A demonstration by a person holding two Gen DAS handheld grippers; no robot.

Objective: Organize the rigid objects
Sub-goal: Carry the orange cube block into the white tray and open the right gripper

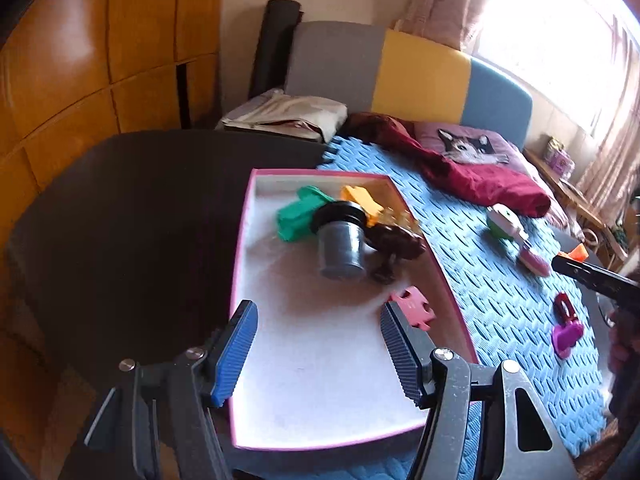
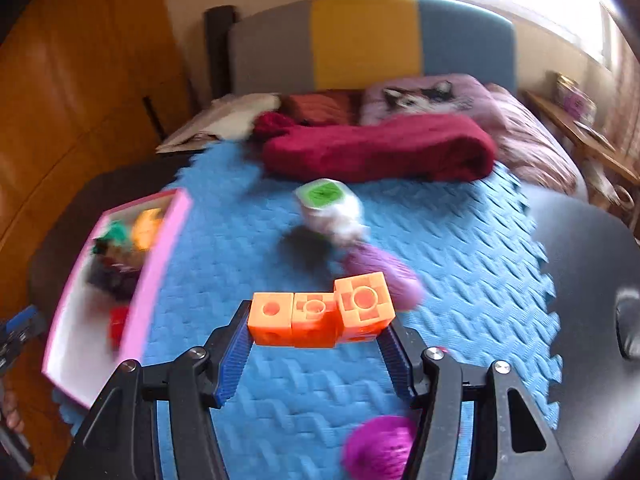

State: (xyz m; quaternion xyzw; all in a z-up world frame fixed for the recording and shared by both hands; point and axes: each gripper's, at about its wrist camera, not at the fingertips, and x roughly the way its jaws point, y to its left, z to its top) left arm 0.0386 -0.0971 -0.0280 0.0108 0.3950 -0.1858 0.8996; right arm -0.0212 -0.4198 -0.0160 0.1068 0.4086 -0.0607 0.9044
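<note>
From the left wrist view, the left gripper (image 1: 318,344) hung over the near end of the pink-rimmed box (image 1: 240,264), jaws standing moderately wide with nothing between them but the white floor of the box. A pink puzzle-like piece (image 1: 414,304) lay just beside the right-hand pad. Further up the box sat a heap: a grey cylinder with a black cap (image 1: 340,246), a green piece (image 1: 298,216), a yellow piece (image 1: 360,200) and a dark brown thing (image 1: 394,246). Out on the blue foam mat (image 1: 500,280) the stragglers waited: a white-and-green toy (image 1: 504,222), a pink thing (image 1: 534,260) and a magenta toy (image 1: 566,330). At the right edge the other gripper's dark tip poked in with a scrap of orange showing.

Over to the right wrist view, and here was the action. The right gripper (image 2: 318,328) held the orange block bar (image 2: 322,312), 3 cubes in a row, clamped end to end, so its long axis ran straight across from pad to pad. It looked clear of the mat. The box (image 2: 160,272) lay to the left and a little ahead of the claw, long side running away from the camera. That, I judged, was the whole story: the bar must travel leftwards over the pink rim. The right hand already had the bar; the left stood over the box but had nothing to offer.
</note>
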